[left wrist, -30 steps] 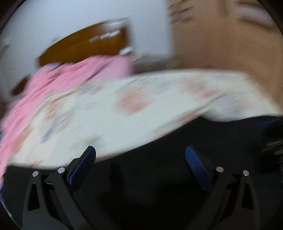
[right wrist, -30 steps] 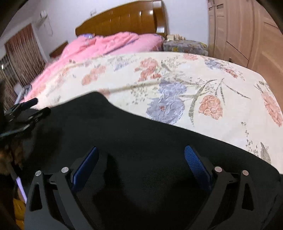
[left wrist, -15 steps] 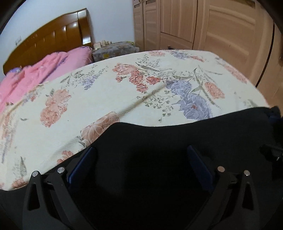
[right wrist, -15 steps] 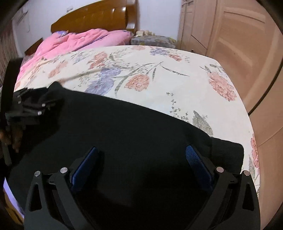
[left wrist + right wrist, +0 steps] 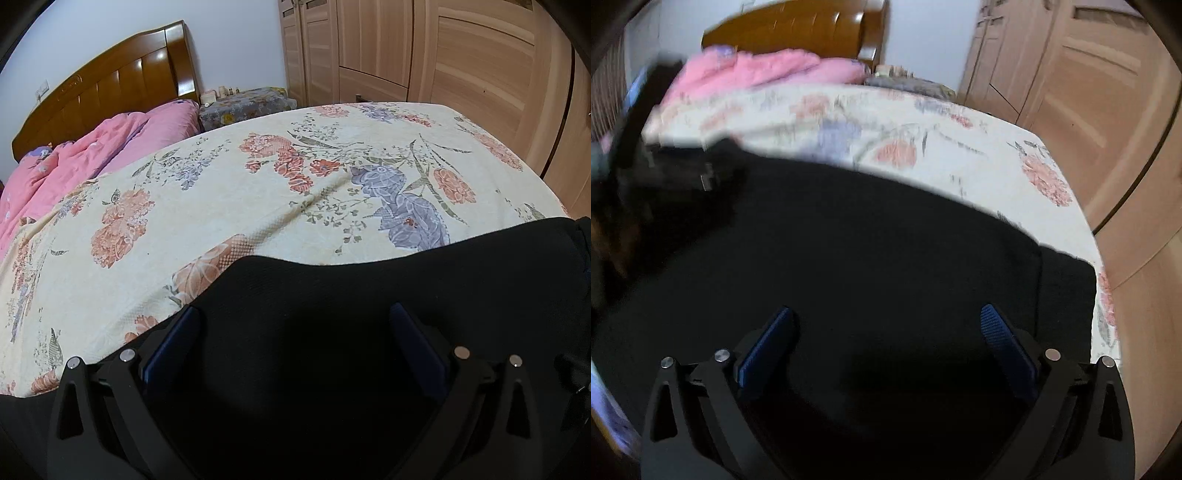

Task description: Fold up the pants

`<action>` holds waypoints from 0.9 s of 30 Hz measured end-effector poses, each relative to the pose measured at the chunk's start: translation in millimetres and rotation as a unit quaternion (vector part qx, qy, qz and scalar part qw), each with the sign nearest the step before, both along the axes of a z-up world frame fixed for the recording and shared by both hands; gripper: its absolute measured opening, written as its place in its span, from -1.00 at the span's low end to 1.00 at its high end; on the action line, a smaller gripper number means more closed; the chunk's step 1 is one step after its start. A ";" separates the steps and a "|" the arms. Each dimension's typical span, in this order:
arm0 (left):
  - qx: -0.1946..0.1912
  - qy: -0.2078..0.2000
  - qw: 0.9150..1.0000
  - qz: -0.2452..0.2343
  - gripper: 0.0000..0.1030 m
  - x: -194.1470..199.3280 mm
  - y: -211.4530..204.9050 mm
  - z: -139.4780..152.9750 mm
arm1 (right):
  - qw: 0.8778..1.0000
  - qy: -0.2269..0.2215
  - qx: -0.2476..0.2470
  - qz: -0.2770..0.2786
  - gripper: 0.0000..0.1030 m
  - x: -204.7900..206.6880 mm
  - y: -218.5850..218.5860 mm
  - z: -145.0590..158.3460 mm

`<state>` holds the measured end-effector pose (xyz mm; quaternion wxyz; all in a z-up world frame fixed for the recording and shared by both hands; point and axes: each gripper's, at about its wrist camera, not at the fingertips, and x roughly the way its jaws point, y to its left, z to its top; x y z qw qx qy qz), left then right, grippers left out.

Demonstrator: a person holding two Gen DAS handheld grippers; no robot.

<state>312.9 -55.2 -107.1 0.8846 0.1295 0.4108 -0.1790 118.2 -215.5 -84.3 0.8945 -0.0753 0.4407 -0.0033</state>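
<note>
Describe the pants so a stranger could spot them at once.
Find the bed with the cream floral bedspread, before the wooden wardrobe. At its near edge lie the pants: flat, plain black fabric, the only dark, unpatterned thing there, unlike the pink quilt by the headboard.

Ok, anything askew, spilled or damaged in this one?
Nothing stands out. The black pants lie flat on the floral bedspread, both the left gripper and right gripper open above them. The right wrist view is motion-blurred.
</note>
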 end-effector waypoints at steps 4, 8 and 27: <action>-0.001 0.001 1.000 0.000 0.97 0.3 0.1 -0.3 | 1.000 0.008 0.017 -0.018 0.90 -8.7 -14.7 2.7; -0.007 0.006 1.000 0.001 0.97 2.1 1.3 -0.9 | 0.999 -0.017 0.004 -0.031 0.90 -26.6 -7.9 22.0; -0.020 -0.008 0.999 0.035 0.97 -26.2 33.6 18.1 | 0.999 -0.007 0.034 0.000 0.92 -32.3 -9.7 -8.0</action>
